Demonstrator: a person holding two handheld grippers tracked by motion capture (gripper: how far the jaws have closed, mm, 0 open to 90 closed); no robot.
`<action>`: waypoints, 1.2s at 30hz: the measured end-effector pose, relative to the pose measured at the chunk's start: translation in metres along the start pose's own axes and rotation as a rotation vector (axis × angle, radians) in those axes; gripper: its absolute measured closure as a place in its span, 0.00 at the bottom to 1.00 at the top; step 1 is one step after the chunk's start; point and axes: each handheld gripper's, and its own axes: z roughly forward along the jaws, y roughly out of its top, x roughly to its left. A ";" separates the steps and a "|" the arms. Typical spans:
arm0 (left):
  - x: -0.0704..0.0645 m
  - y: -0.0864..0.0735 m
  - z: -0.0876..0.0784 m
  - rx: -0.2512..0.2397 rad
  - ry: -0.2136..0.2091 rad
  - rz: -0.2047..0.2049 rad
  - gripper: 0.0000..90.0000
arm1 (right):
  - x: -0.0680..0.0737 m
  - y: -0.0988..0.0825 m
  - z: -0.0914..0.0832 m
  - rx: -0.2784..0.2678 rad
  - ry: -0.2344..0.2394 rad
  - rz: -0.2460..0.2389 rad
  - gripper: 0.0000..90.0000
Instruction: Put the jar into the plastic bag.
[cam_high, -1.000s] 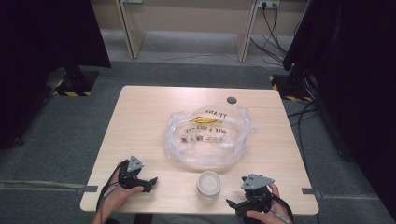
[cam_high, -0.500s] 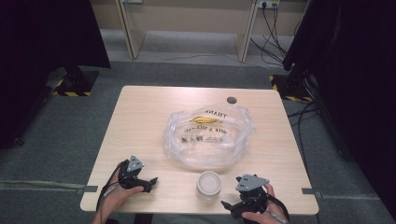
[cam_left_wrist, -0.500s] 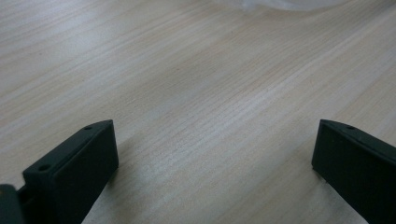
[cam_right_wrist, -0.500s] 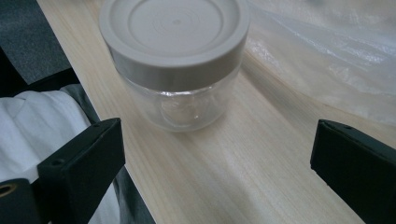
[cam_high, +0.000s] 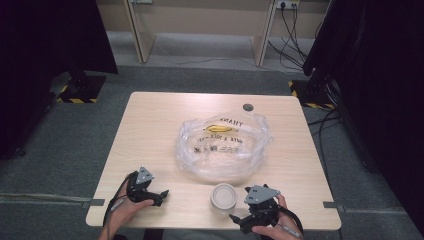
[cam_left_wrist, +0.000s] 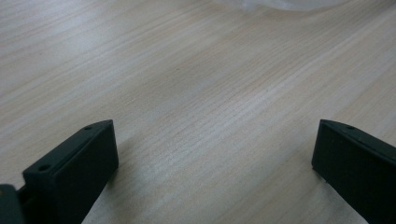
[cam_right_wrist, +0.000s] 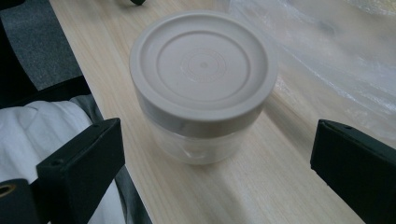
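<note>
Lidded jar (cam_right_wrist: 201, 84) stands upright at the surface's (cam_high: 150, 130) near edge, just before the clear plastic bag (cam_high: 222, 145). Right claw (cam_right_wrist: 215, 163), jaws wide, faces it closely; left claw (cam_high: 161, 196), also wide, lies well apart.

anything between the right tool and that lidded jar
Nothing visible. In the right gripper view the jar stands just ahead of the right tool, whose open jaws flank bare table. The plastic bag lies beyond the jar.
</note>
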 end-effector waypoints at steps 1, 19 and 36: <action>0.000 0.000 0.000 0.000 0.000 0.000 0.00 | 0.001 0.001 0.001 0.001 0.002 -0.001 0.04; 0.000 0.000 0.000 0.000 0.000 0.000 0.00 | 0.004 0.021 0.024 0.019 0.019 -0.031 0.04; 0.000 0.000 0.000 -0.001 0.000 -0.001 0.00 | 0.003 0.028 0.047 0.058 0.028 -0.042 0.04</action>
